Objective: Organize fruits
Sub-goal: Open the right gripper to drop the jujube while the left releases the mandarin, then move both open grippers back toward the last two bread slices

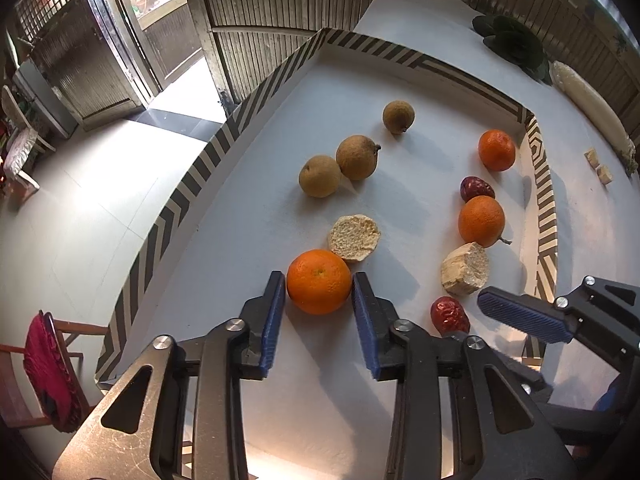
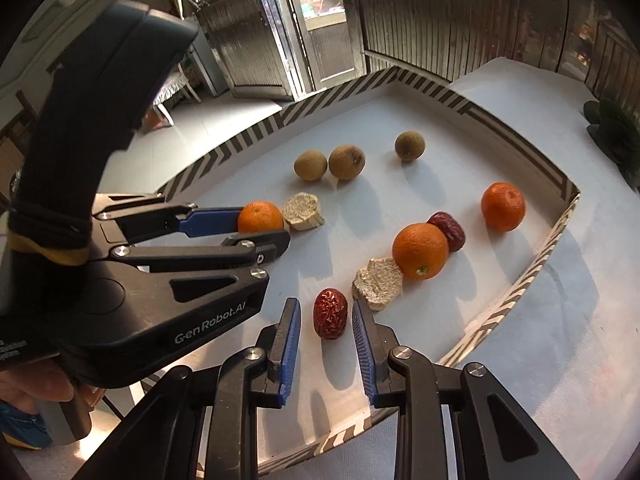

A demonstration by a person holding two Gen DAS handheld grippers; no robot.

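On a white counter sat a shallow tray with a striped rim, holding oranges, brown longans, red dates and pale crumbly chunks in loose groups. The left hand-held gripper straddled the nearest orange, its blue pads alongside the fruit with slight gaps, apparently letting go. The right hand-held gripper likewise bracketed a wrinkled red date without pressing it. Both fruits rested on the tray floor, probably just sorted.

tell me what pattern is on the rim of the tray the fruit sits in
Dark and cream diagonal stripes, chevron-like, run along the tray rim. The left wrist view shows it best.
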